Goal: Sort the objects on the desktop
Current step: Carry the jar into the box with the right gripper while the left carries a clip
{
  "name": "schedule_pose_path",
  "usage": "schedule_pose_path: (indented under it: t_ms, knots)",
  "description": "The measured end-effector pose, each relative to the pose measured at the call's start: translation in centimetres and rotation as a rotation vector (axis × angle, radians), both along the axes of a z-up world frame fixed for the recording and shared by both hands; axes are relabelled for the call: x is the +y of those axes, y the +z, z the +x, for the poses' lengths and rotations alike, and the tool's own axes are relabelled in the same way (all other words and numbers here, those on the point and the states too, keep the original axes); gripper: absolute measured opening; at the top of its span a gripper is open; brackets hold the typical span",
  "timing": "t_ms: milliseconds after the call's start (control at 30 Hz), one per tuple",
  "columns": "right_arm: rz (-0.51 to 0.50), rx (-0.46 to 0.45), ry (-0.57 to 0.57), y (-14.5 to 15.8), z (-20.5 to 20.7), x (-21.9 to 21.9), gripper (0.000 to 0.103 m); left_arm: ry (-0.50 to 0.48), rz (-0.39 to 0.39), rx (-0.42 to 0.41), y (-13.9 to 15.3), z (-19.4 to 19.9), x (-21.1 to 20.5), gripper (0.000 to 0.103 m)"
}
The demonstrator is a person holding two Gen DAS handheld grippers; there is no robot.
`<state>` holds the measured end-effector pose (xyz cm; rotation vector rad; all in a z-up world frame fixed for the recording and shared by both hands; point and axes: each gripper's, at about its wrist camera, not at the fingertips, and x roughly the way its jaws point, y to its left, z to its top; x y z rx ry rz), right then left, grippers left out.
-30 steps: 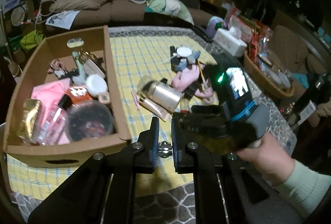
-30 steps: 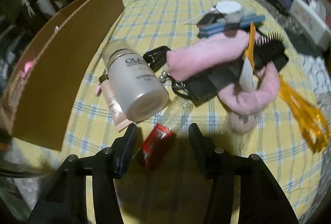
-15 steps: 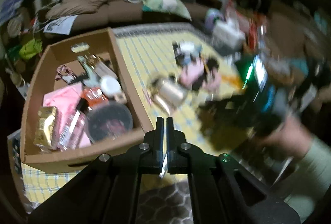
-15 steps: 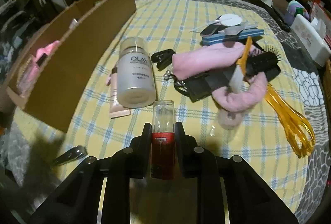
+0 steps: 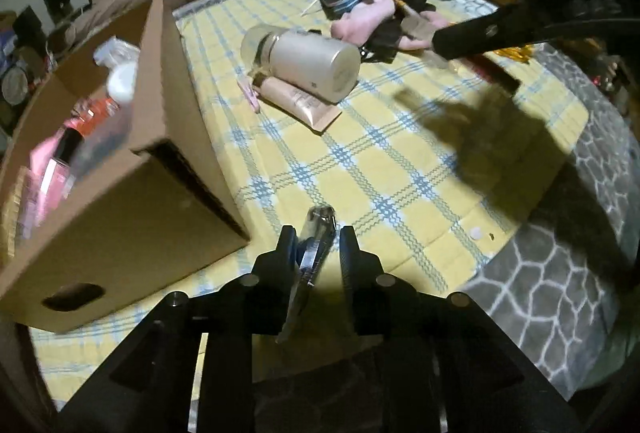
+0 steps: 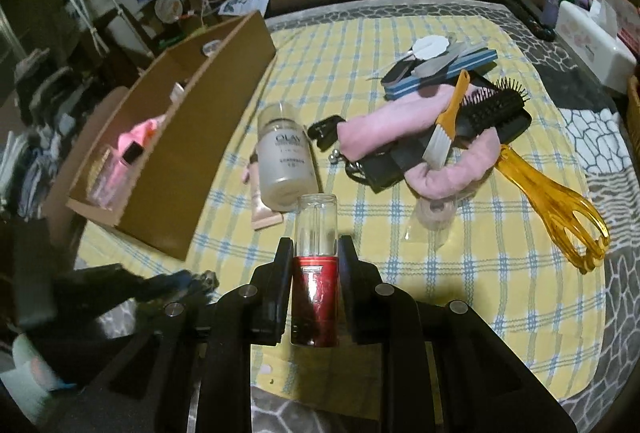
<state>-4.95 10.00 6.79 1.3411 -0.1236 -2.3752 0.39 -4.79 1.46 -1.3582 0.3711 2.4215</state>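
My left gripper (image 5: 318,245) is low over the yellow checked cloth, just off the front corner of the cardboard box (image 5: 120,213). Its jaws are opening. A metal nail clipper (image 5: 314,257) stands tilted between them, leaning on the left finger with a gap on the right. My right gripper (image 6: 315,253) is shut on a red bottle with a clear cap (image 6: 315,273), held above the cloth. The left gripper shows as a blur at lower left in the right wrist view (image 6: 140,293). A finger of the right gripper (image 5: 480,37) reaches in at upper right in the left wrist view.
A white Olay bottle (image 6: 284,161) lies on a beige tube (image 5: 300,101) beside the box (image 6: 180,173), which holds several cosmetics. Further right lie pink cloth (image 6: 384,129), a black hairbrush (image 6: 492,109), nail files and an orange comb tool (image 6: 552,209). A tissue box (image 6: 592,45) stands at the back.
The left gripper has dropped from above the box to the cloth by its corner, and its jaws have parted around the clipper. The right gripper closed on the red bottle and lifted it.
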Motion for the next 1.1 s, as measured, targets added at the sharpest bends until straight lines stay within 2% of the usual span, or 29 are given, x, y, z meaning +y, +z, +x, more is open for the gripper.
schedule_pose_path:
  t_ms: [67, 300, 533, 700, 900, 1100]
  knots:
    - [-0.010, 0.002, 0.000, 0.2, 0.0, 0.1, 0.022, 0.001, 0.052, -0.004, 0.0, 0.0, -0.2, 0.011]
    - [-0.058, 0.032, 0.017, 1.7, 0.6, 0.0, 0.022, 0.048, 0.158, -0.014, 1.5, 0.4, -1.3, 0.011]
    - [-0.124, 0.092, 0.074, 4.9, 1.2, -2.0, 0.022, 0.082, 0.293, 0.077, 8.3, 0.0, -4.0, 0.010]
    - [-0.183, 0.107, 0.120, 6.7, 0.4, -5.5, 0.022, 0.172, 0.376, 0.122, 12.4, -2.0, -8.9, 0.010]
    - [-0.240, 0.109, 0.151, 8.0, -2.5, -10.8, 0.022, 0.270, 0.354, 0.136, 14.6, -5.8, -15.2, 0.010]
    - [-0.207, 0.070, 0.186, 7.7, -8.0, -18.0, 0.022, 0.340, 0.316, 0.095, 13.9, -11.7, -19.4, 0.010]
